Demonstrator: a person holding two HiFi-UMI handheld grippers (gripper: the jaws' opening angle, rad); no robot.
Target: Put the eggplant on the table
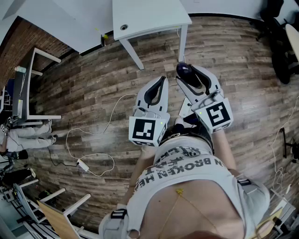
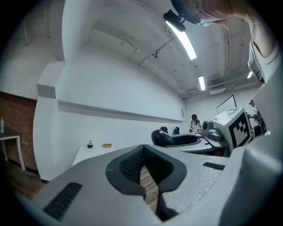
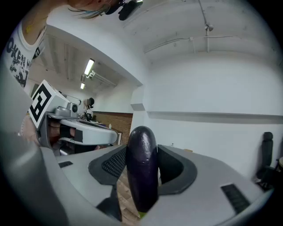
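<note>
**Eggplant, one; table, one**

Eggplant [image 3: 142, 170]: dark purple, glossy, elongated, with one rounded end and a trace of green at the other (the lower one). It is gripped upright between the pads of the right gripper [image 3: 142, 151], with the rounded end raised above the jaws. It is held in the air, well apart from the table [image 1: 154, 14].

Table: white, flat-topped, on white legs, with a round hole set near one corner. No contact with the eggplant is seen.

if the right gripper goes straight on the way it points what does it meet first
Most likely the white table, with the eggplant in its fingers arriving first; the way there looks free, though depth is unclear.
</note>
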